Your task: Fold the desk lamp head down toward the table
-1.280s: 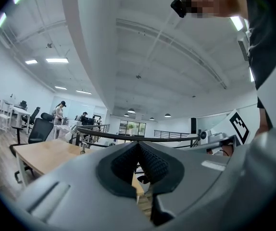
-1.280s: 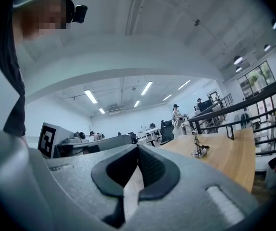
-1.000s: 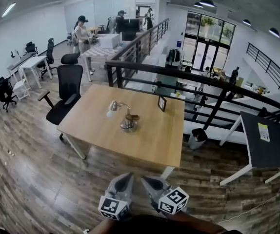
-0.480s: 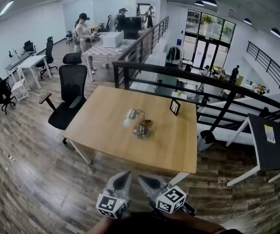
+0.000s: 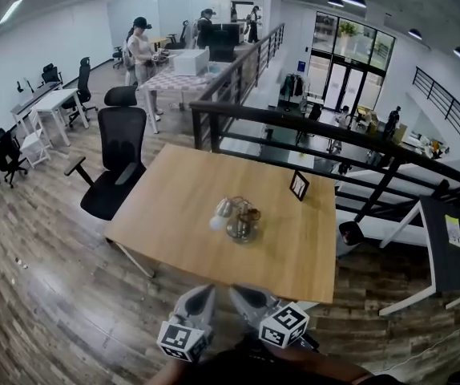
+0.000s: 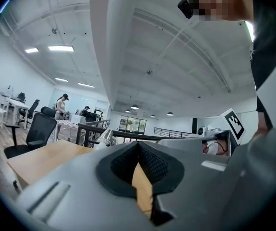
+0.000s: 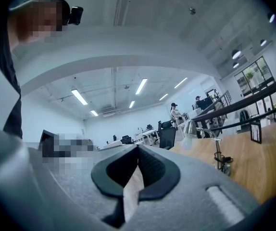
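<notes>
Lamp: the desk lamp (image 5: 236, 219) stands mid-frame on the surface (image 5: 174, 207), head raised, beyond my reach.
Left: left claw (image 5: 204, 293) low in frame, jaws together, empty, as nothing is near enough to grasp.
Right: right claw (image 5: 242, 295) likewise closed on nothing.

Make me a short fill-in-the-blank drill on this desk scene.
The desk lamp stands on the ___ table.
The left tongs and right tongs are both ___, holding nothing.
The office chair beside the table is ___.
Missing words: wooden; shut; black.
</notes>
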`<state>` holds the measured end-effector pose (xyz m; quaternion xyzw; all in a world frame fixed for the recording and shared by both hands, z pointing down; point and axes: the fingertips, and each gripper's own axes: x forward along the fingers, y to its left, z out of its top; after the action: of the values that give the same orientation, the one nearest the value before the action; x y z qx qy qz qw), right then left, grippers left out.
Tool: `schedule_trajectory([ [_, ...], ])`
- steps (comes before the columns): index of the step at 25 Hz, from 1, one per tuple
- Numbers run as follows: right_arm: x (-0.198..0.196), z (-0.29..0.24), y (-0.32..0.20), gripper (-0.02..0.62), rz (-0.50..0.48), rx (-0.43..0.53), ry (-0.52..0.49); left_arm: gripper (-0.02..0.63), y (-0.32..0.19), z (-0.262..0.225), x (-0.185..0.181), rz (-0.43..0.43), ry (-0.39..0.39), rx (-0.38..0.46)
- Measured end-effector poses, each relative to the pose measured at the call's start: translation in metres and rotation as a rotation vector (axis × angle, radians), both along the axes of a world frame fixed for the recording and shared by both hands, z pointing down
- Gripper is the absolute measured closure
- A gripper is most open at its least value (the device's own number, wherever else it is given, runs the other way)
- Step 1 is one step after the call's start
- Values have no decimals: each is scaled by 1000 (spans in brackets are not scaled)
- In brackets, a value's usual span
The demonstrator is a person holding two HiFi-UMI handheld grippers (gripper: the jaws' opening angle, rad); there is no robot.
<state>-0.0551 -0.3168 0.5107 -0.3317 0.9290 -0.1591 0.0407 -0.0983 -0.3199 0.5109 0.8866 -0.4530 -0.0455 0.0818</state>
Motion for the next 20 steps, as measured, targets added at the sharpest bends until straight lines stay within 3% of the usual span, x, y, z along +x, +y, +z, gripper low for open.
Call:
schedule_trajectory([
  [14, 31, -13, -137, 575, -26, 14, 5, 604, -130, -23, 27, -49, -15, 40],
  [20, 27, -1, -174, 525, 22, -20, 20, 604, -166, -18, 26, 16, -11, 31],
])
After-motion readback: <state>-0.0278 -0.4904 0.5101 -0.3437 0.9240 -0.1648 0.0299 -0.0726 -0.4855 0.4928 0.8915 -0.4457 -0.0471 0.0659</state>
